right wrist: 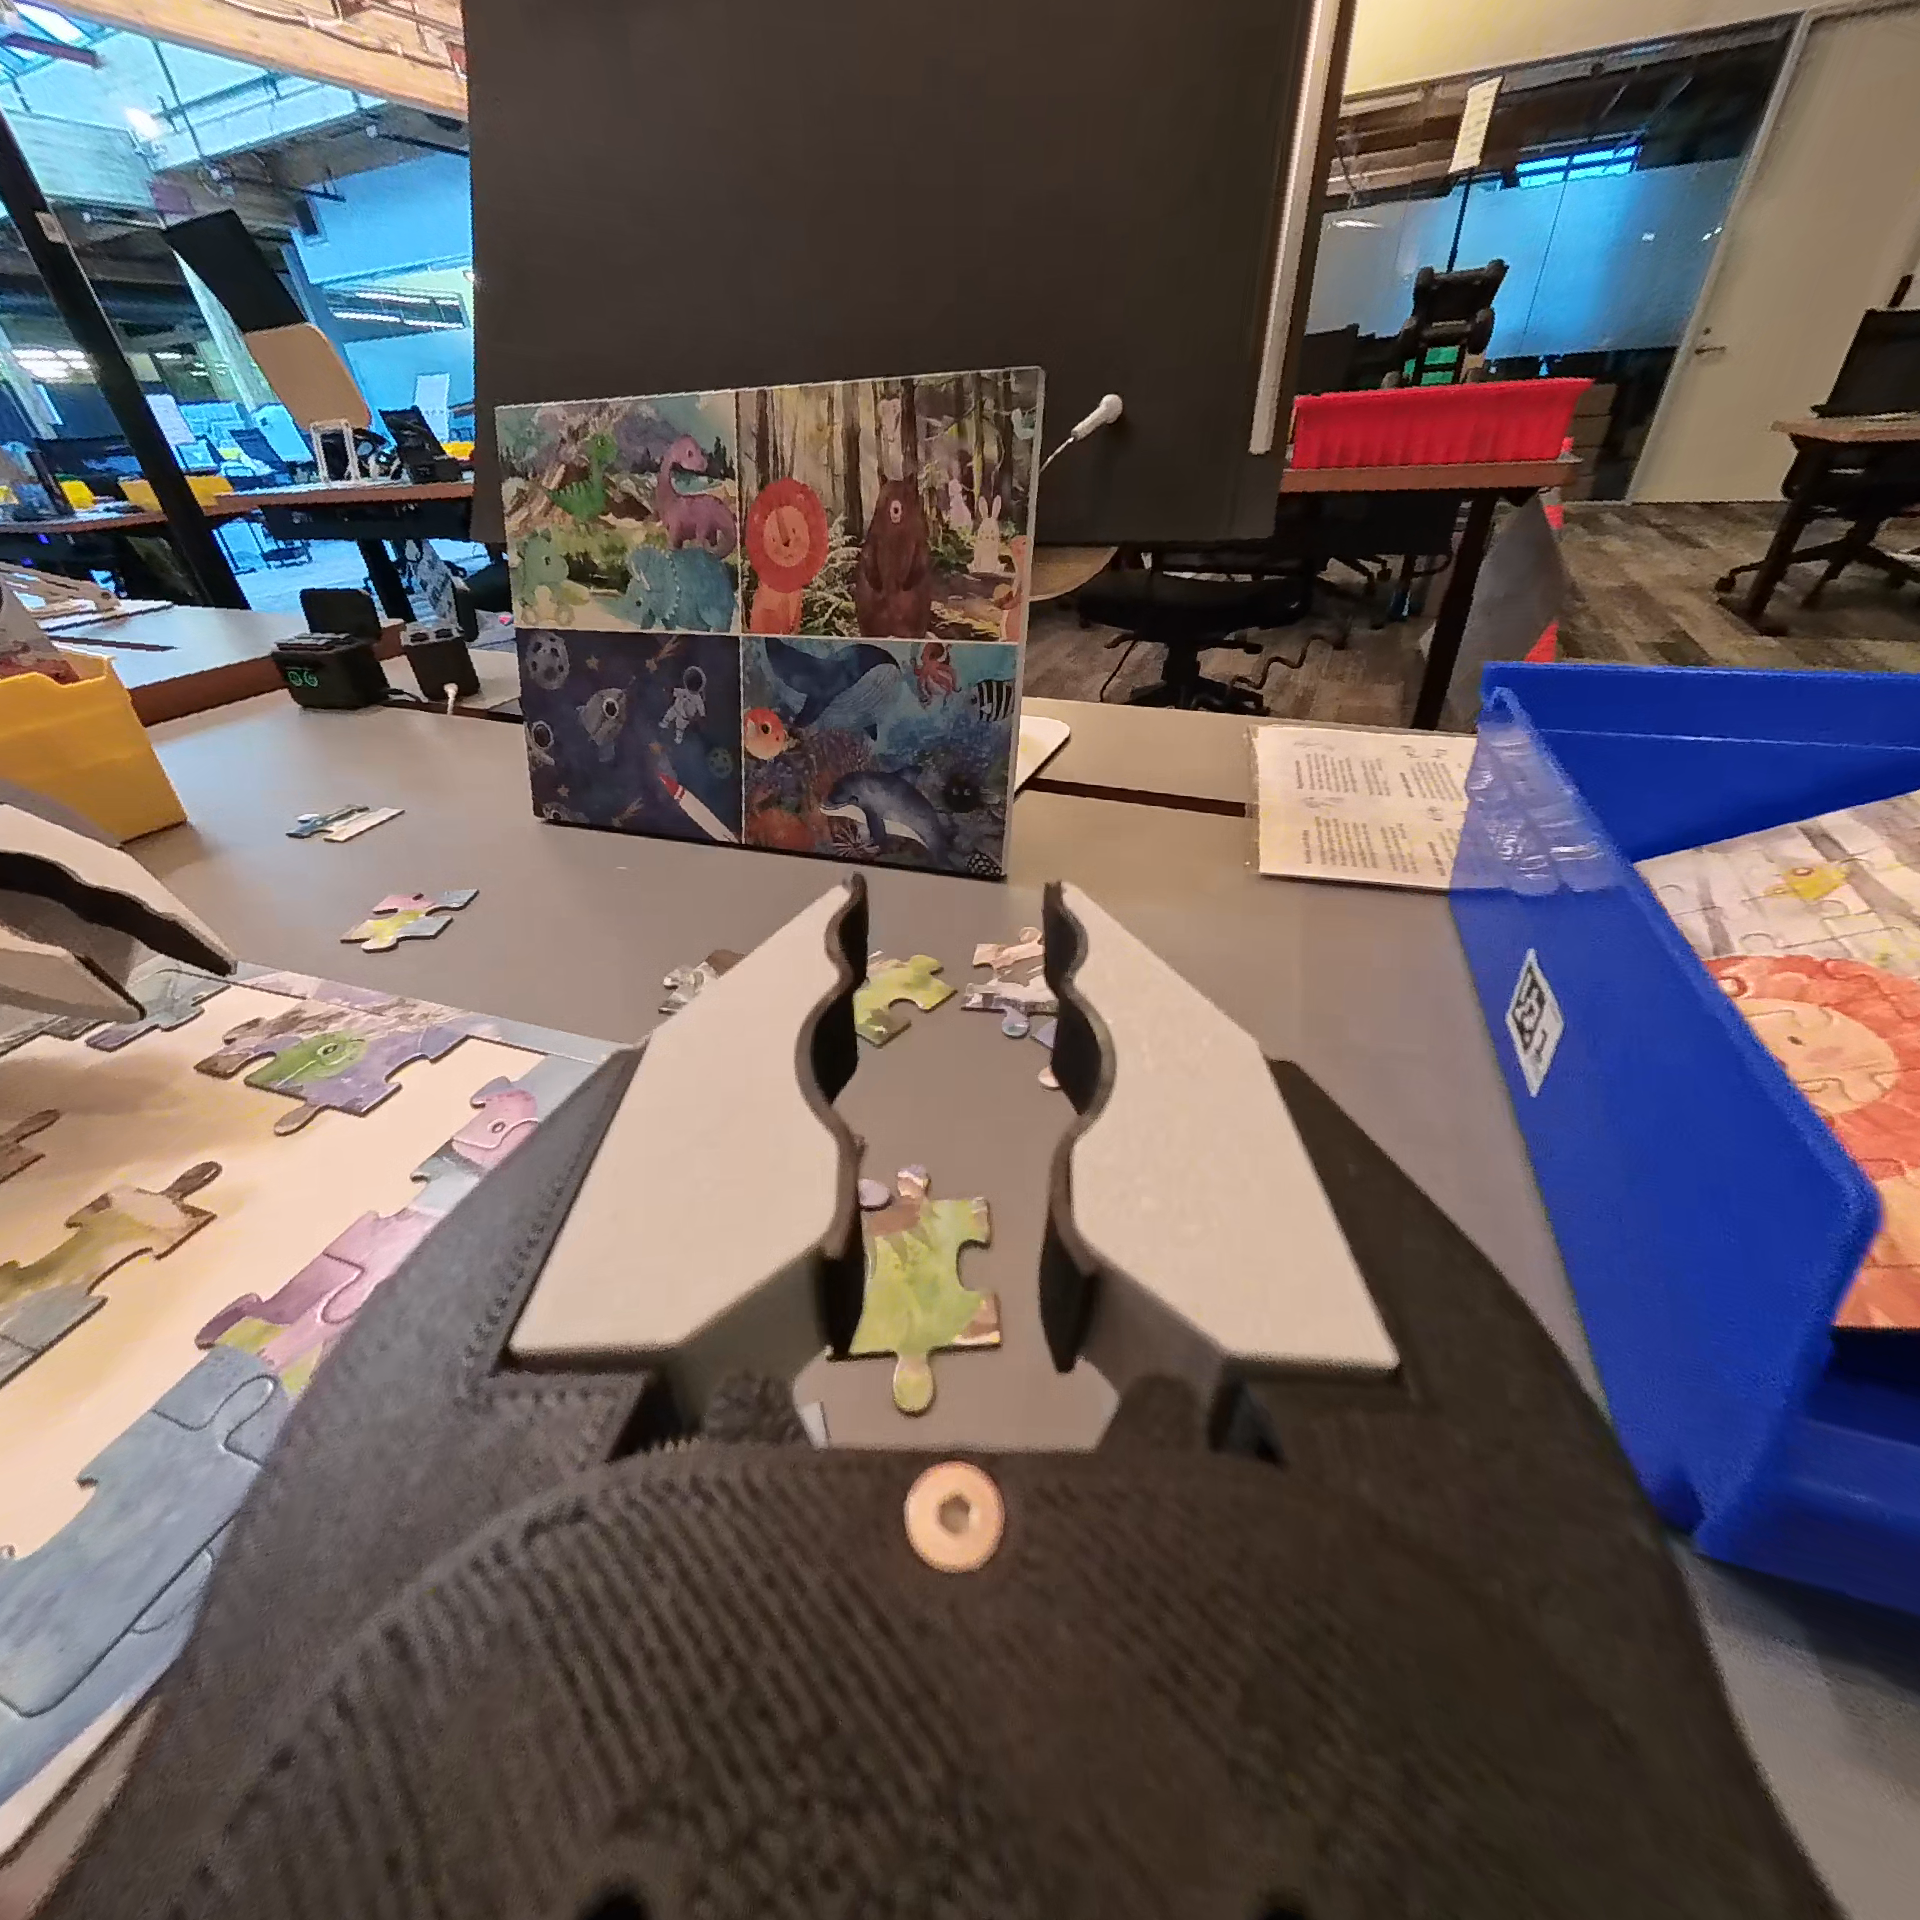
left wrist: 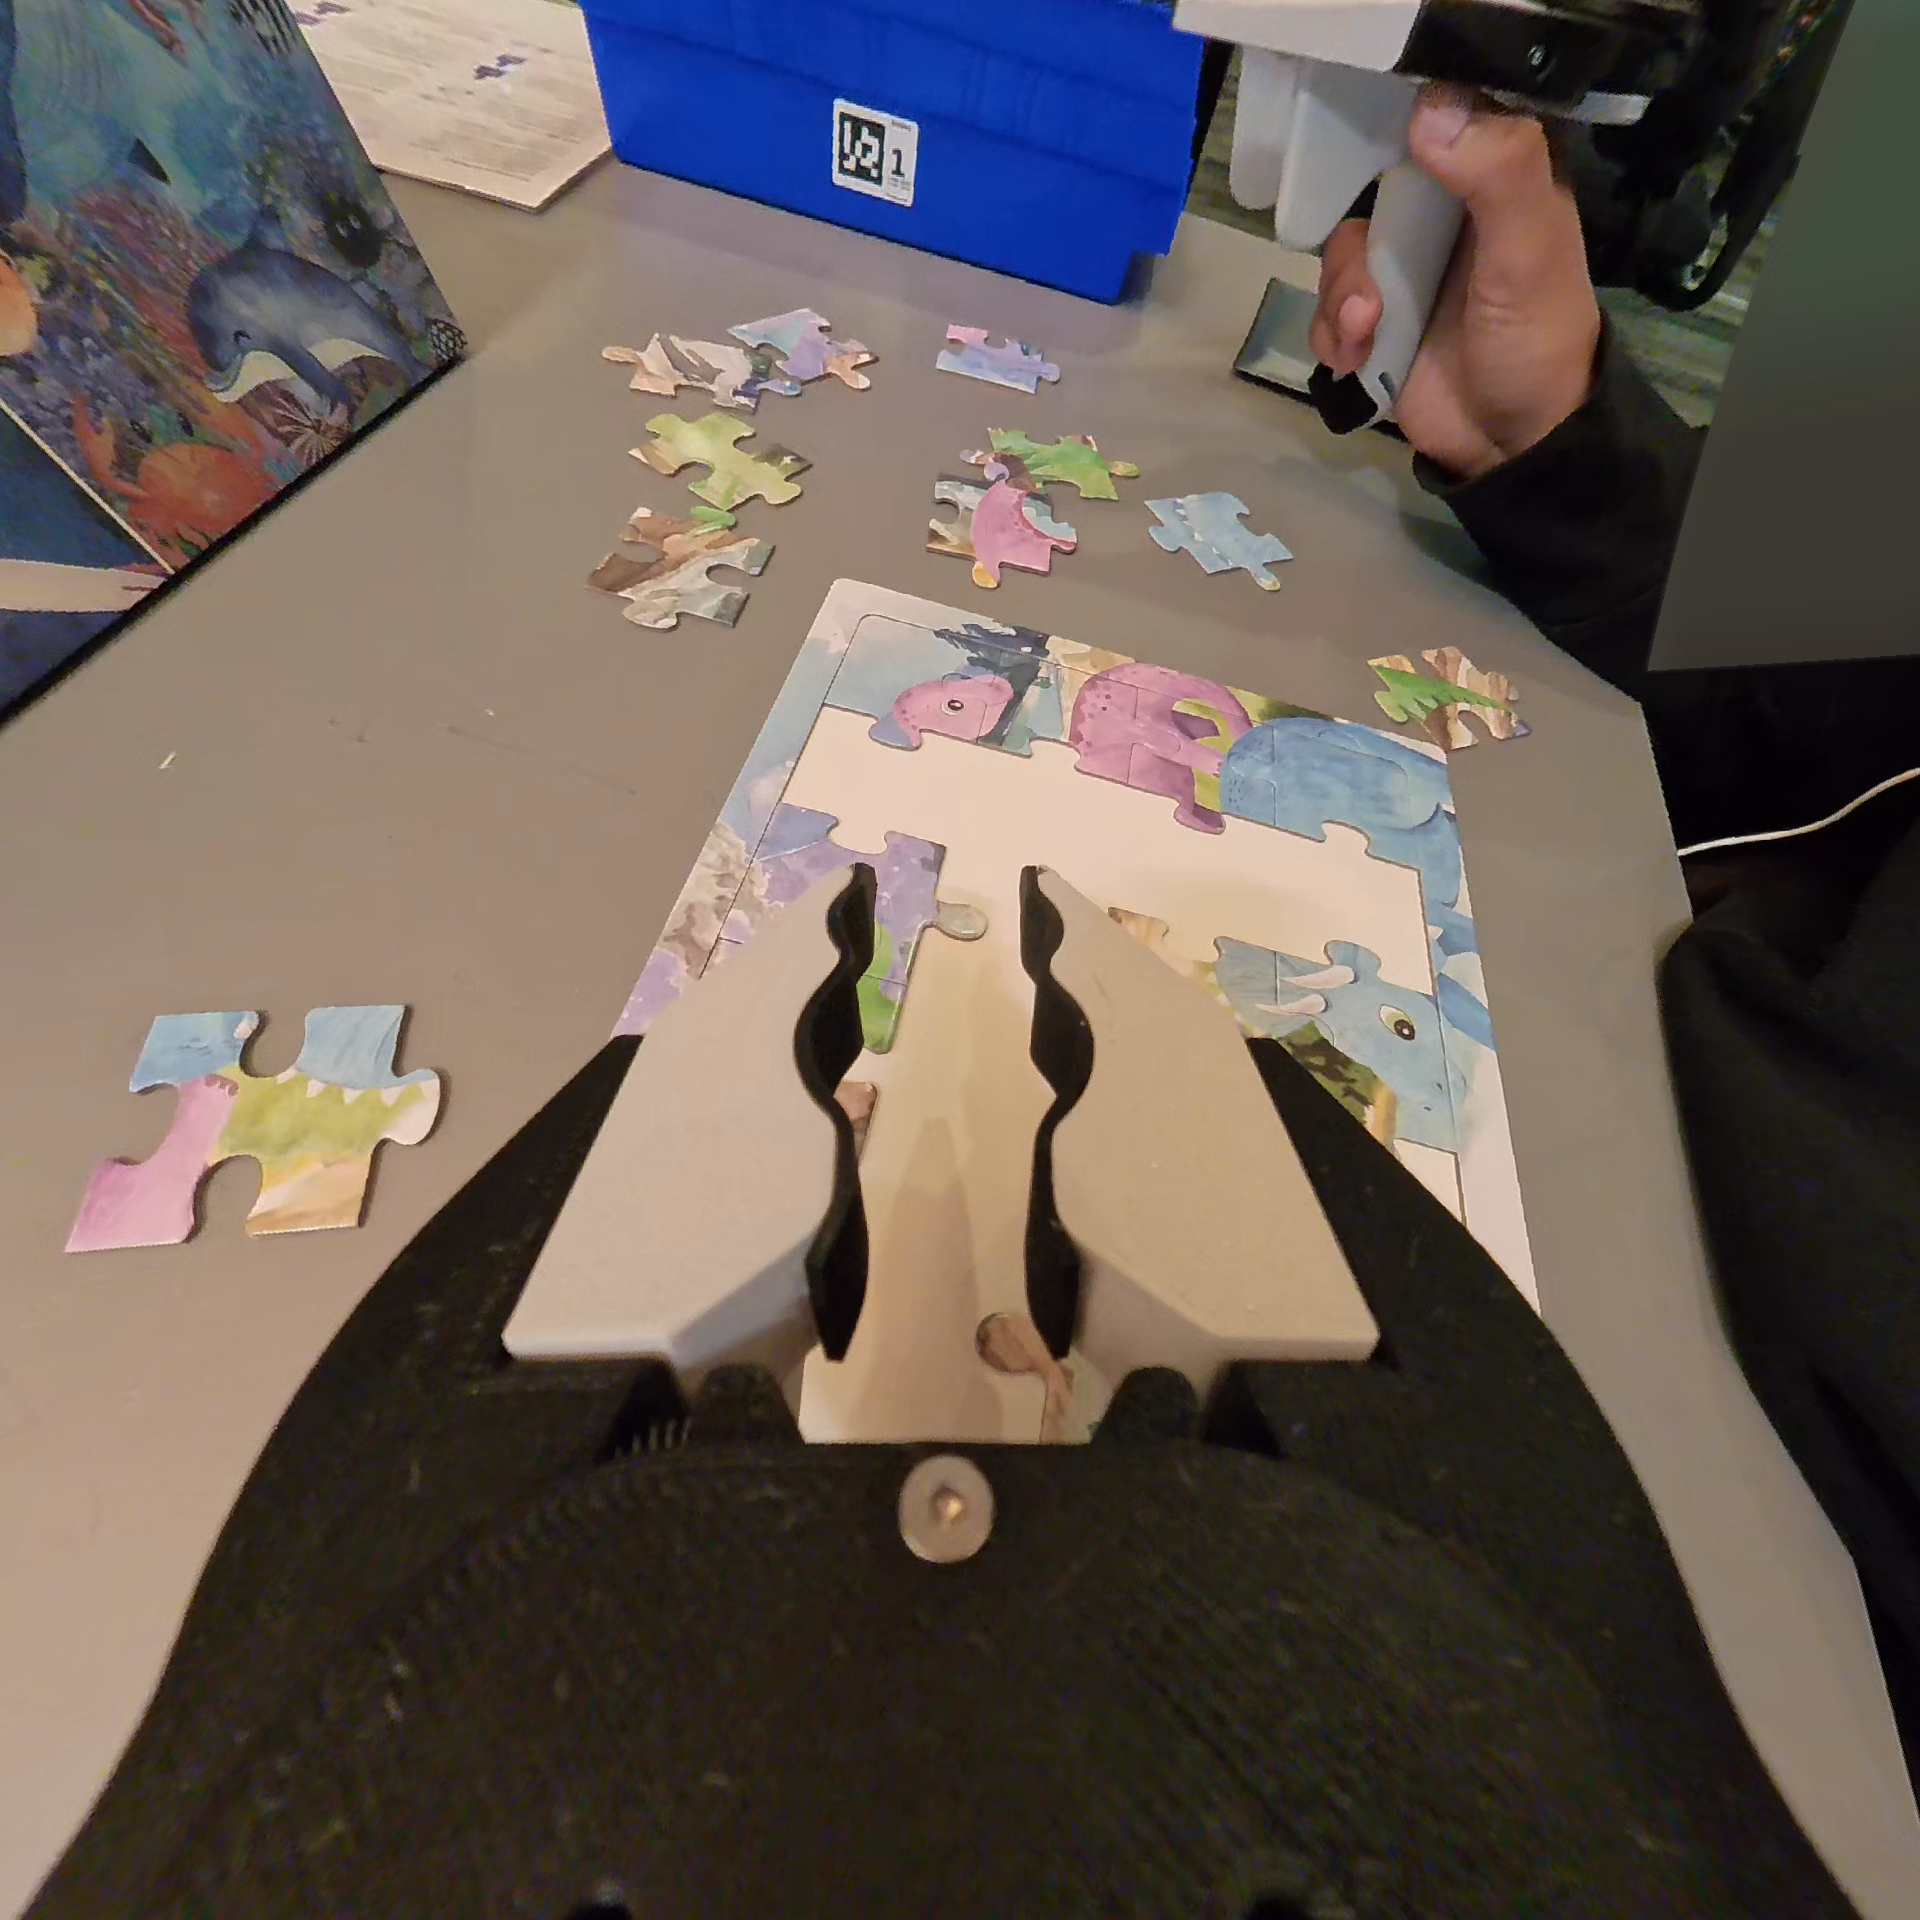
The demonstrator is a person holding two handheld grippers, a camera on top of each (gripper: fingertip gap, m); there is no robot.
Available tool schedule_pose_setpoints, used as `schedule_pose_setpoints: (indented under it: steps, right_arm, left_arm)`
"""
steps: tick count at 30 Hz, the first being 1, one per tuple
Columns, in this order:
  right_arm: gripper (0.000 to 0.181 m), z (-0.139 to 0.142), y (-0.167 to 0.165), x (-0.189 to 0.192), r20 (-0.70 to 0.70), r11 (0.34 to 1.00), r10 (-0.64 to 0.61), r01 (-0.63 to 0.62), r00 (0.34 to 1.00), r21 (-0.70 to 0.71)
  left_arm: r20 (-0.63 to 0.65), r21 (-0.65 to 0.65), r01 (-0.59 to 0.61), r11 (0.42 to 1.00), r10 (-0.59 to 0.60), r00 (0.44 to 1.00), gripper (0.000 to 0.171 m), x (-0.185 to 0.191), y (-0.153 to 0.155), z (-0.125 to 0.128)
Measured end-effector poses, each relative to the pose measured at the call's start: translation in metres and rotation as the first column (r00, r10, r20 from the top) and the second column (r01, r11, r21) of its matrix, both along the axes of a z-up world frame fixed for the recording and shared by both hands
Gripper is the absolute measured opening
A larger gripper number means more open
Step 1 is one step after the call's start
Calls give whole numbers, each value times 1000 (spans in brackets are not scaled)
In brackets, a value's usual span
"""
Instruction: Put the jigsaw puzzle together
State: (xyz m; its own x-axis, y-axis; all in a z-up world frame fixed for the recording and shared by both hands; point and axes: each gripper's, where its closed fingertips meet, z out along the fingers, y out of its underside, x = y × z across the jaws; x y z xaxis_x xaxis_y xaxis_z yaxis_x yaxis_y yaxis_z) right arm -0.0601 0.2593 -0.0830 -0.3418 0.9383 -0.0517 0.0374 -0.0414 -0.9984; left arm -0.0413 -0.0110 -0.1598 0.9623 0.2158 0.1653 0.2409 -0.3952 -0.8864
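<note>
A white puzzle tray (left wrist: 1122, 790) lies on the grey table, partly filled with dinosaur pieces along its far, left and right sides; it also shows in the right wrist view (right wrist: 260, 1132). My left gripper (left wrist: 948, 883) is open and empty, hovering over the tray's bare middle. Several loose pieces (left wrist: 727, 457) lie beyond the tray, and one larger piece (left wrist: 260, 1122) lies to the left. My right gripper (right wrist: 956, 904) is open and empty above the table, with a green loose piece (right wrist: 925, 1278) lying between its fingers. A hand holds the right gripper at the top right of the left wrist view (left wrist: 1351, 156).
A blue bin (left wrist: 904, 135) stands at the far edge and shows at the right of the right wrist view (right wrist: 1662, 1091), holding another puzzle. The picture box (right wrist: 769, 613) stands upright beyond the pieces. A printed sheet (right wrist: 1361, 800) and a yellow bin (right wrist: 73, 738) lie farther off. The gap from one gripper's tips to the other's is roughly 30 centimetres.
</note>
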Motion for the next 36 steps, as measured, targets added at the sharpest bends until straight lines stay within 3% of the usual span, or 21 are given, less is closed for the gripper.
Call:
schedule_pose_setpoints:
  steps: [36]
  right_arm:
    - [46, -3, -4, 1, 38, 999, 32, -31, 999, -23]
  left_arm:
    - [-9, -9, 3, 1000, -3, 1000, 26, 1, 1, -1]
